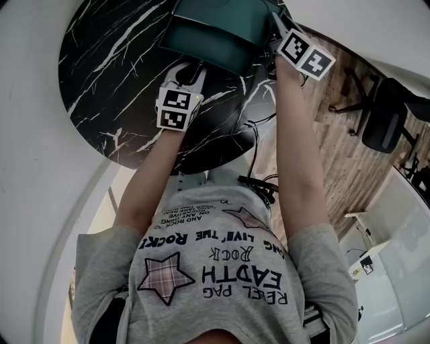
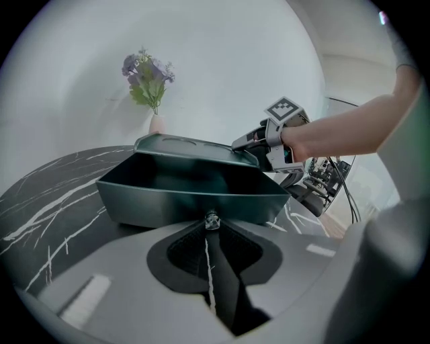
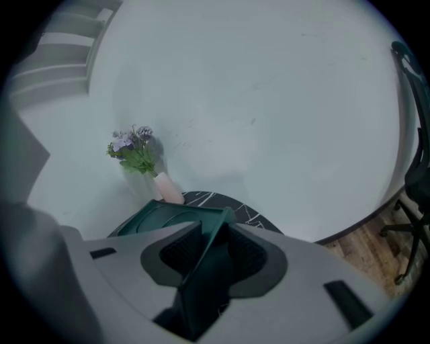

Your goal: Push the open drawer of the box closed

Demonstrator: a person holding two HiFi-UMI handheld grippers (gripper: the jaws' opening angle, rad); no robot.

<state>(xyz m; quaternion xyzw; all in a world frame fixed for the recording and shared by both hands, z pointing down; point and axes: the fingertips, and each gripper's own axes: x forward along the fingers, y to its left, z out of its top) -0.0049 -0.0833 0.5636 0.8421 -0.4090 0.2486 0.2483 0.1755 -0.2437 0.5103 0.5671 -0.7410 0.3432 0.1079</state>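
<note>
A dark green box (image 1: 225,12) stands at the far side of the round black marble table (image 1: 114,80). Its drawer (image 1: 201,41) is pulled out toward me and looks empty in the left gripper view (image 2: 188,198). My left gripper (image 1: 195,68) is shut, its tips (image 2: 211,232) right at the small clear knob (image 2: 212,220) on the drawer front. My right gripper (image 1: 274,24) is at the box's right corner. In the right gripper view the jaws (image 3: 211,245) are clamped on a thin green edge of the box (image 3: 161,218). The left gripper view shows it at the box's top corner (image 2: 247,142).
A pale vase of purple flowers (image 2: 151,91) stands on the table behind the box, by the white curved wall. Right of the table are wooden floor, a black office chair (image 1: 383,121) and cables (image 1: 259,183).
</note>
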